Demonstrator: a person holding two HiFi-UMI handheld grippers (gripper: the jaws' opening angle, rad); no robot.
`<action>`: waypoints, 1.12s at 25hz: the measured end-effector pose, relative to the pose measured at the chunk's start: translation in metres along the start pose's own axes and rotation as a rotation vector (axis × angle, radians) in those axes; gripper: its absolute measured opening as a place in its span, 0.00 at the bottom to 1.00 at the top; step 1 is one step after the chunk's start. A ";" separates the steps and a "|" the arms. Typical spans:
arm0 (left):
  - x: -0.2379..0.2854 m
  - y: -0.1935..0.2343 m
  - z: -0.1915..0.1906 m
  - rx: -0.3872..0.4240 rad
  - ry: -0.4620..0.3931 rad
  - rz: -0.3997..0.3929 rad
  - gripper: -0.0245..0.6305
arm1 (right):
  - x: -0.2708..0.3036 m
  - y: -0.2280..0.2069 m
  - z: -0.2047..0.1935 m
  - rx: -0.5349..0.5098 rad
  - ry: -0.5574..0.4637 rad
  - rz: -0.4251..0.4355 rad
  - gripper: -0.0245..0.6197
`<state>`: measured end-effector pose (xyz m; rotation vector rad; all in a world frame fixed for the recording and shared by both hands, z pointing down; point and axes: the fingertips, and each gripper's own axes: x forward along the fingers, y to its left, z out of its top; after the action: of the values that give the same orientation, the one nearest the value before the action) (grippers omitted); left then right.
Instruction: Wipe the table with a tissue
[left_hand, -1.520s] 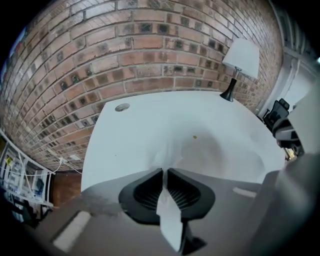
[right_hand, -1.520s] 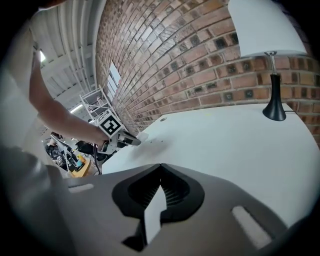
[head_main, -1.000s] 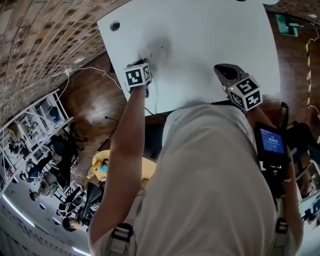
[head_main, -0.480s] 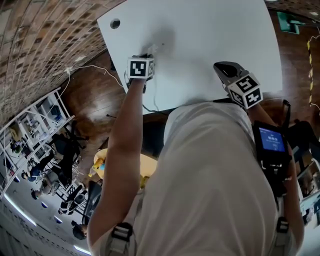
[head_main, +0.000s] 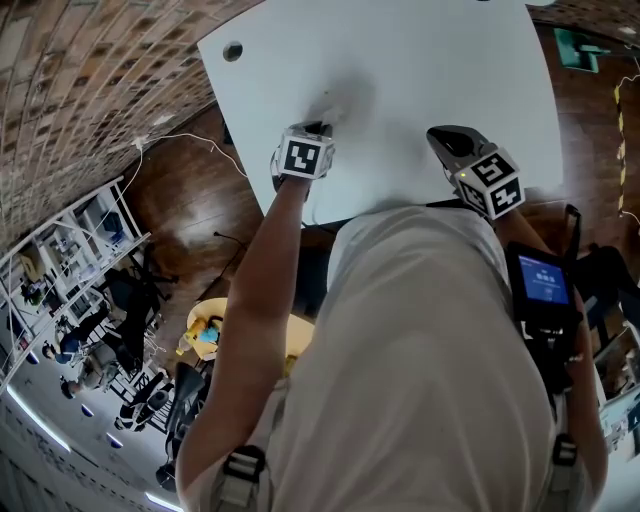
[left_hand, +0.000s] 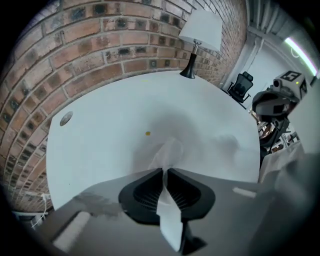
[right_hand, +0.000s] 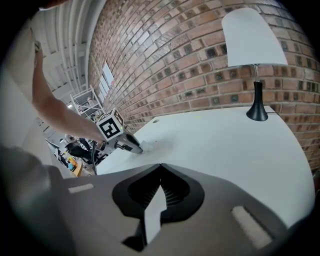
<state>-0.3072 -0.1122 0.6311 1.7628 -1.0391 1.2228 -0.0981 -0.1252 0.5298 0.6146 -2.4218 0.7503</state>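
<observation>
The tissue (left_hand: 168, 151) is a small crumpled white wad pinched in my left gripper (left_hand: 164, 171), and it touches the white table (left_hand: 110, 135). In the head view the left gripper (head_main: 315, 126) points steeply down near the table's front left part, with the tissue (head_main: 323, 107) just past its tips. The right gripper view shows that gripper (right_hand: 131, 145) and the tissue (right_hand: 149, 146) from the side. My right gripper (head_main: 445, 136) hovers over the front right of the table, its jaws (right_hand: 160, 166) shut with nothing gripped.
A lamp (left_hand: 198, 36) with a white shade and black base stands at the table's far end, by the brick wall (right_hand: 190, 55). A round cable hole (head_main: 232, 50) sits in the far left corner. A tiny yellow speck (left_hand: 147, 133) lies ahead of the tissue.
My left gripper has slid to the right along the table with the tissue and rolled at the wrist. The right gripper has stayed where it was.
</observation>
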 end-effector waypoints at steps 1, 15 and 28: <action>0.000 -0.006 0.007 0.010 -0.035 -0.017 0.10 | -0.001 -0.001 0.000 0.003 -0.001 -0.002 0.05; -0.006 0.054 0.077 -0.138 -0.159 0.171 0.10 | -0.024 -0.027 -0.011 0.058 -0.016 -0.056 0.05; 0.005 0.022 0.082 -0.105 -0.070 0.061 0.10 | -0.042 -0.039 -0.018 0.064 -0.025 -0.053 0.05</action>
<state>-0.2972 -0.1955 0.6158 1.7142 -1.1837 1.1290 -0.0384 -0.1319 0.5320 0.7143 -2.4026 0.8051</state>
